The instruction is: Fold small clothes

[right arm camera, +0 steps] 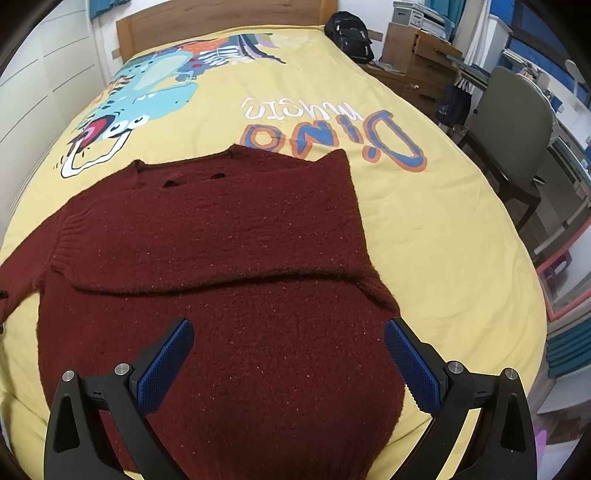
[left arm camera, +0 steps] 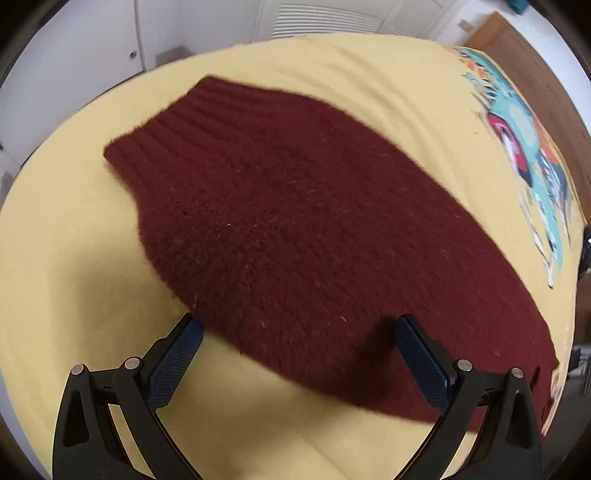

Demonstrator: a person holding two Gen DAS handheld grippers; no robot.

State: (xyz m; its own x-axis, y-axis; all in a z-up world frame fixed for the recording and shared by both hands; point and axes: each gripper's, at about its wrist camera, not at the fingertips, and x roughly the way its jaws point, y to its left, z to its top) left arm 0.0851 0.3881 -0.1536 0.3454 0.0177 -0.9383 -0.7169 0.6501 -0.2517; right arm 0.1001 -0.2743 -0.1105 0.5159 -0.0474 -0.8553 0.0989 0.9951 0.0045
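A dark red knit sweater (right arm camera: 221, 240) lies flat on the yellow bed cover (right arm camera: 424, 221). Its right sleeve is folded across the chest; the left sleeve stretches out to the left. In the left wrist view that sleeve (left arm camera: 295, 206) runs diagonally, its ribbed cuff (left arm camera: 166, 129) at the far end. My left gripper (left arm camera: 299, 332) is open and empty, hovering over the sleeve's near edge. My right gripper (right arm camera: 288, 332) is open and empty, above the sweater's lower body.
The bed cover has a dinosaur print (right arm camera: 140, 96) and lettering (right arm camera: 332, 125). A wooden headboard (right arm camera: 221, 18) and black backpack (right arm camera: 351, 33) are at the far end. A chair (right arm camera: 517, 129) and desk stand to the right. White cupboards (left arm camera: 110, 33) lie beyond the bed.
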